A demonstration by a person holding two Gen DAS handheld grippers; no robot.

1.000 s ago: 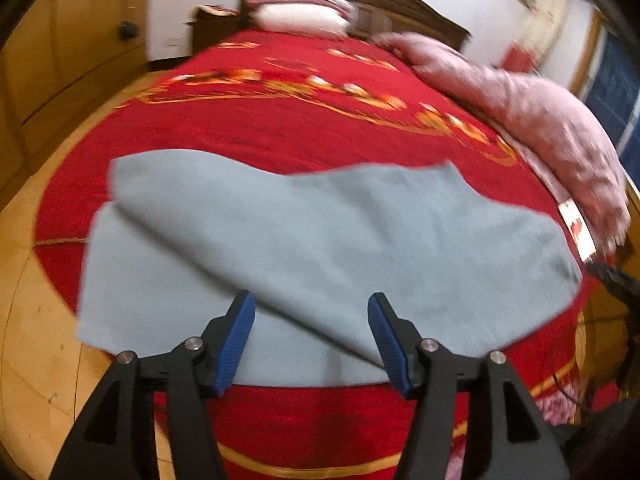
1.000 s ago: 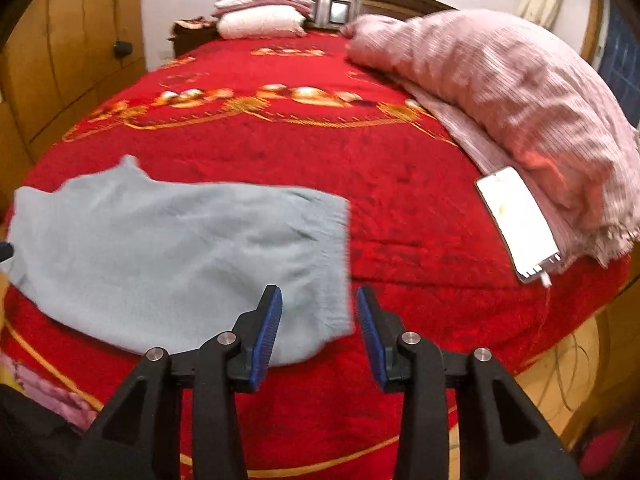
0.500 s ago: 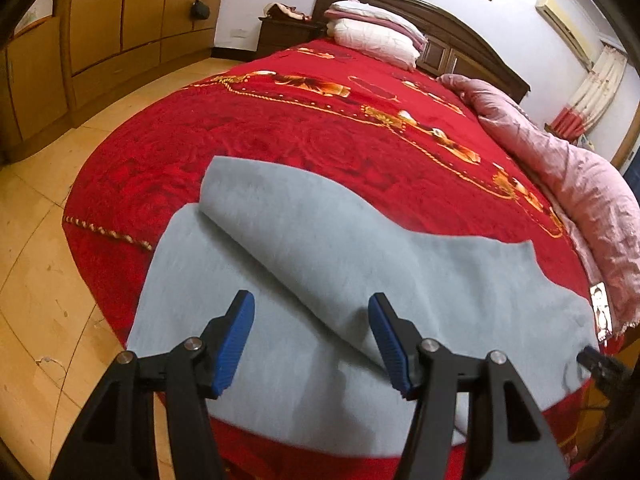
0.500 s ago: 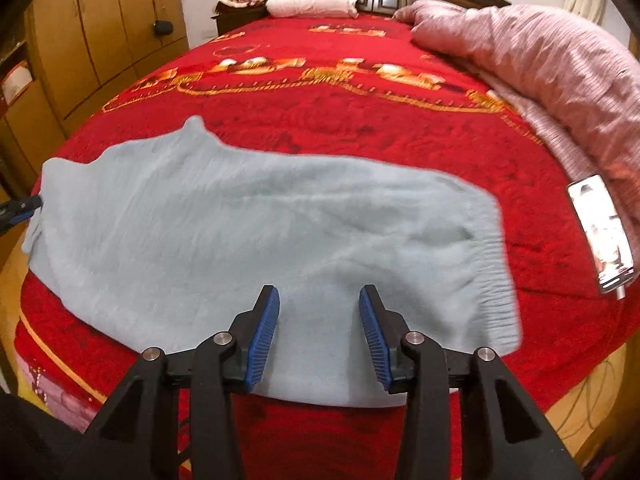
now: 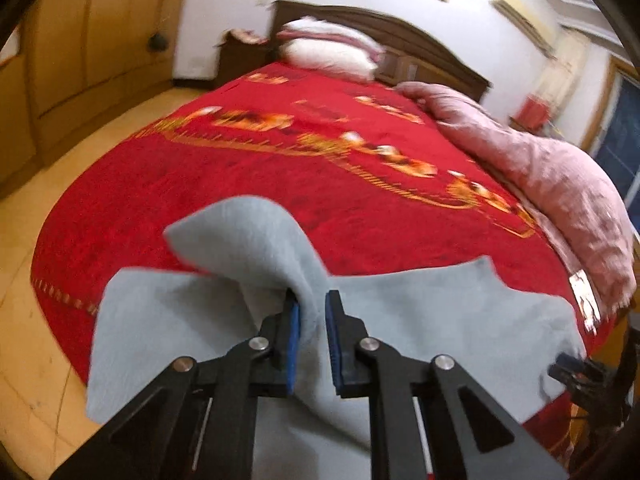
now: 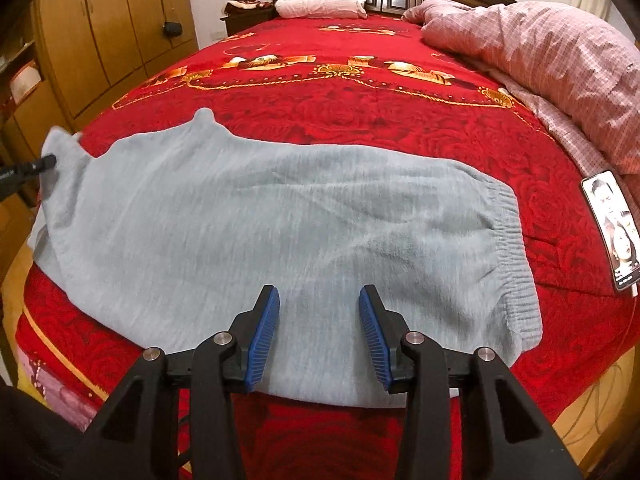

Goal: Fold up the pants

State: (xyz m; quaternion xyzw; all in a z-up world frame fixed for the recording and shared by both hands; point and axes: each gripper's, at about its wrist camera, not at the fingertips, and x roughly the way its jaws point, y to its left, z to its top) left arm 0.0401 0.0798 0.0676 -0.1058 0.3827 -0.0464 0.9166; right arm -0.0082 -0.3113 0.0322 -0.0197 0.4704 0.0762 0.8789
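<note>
Red bedspread [image 6: 360, 120]: bearing grey fleece pants [image 6: 260, 220], lying flat near its foot edge.
Left gripper [image 5: 312, 320]: pinching 1 raised leg end; thin bite risking slipping.
Right gripper [image 6: 319, 320]: gaping wide, hovering idle.

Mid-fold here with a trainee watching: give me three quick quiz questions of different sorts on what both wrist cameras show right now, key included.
1. True or false: the left gripper is shut on a fold of the grey pants.
2. The right gripper is: A) clamped on the waistband, B) open above the pants, C) holding the phone.
3. Fill in: the phone lies on the red bedspread beside the pink ____.

Key: 1 true; 2 B; 3 quilt.
</note>
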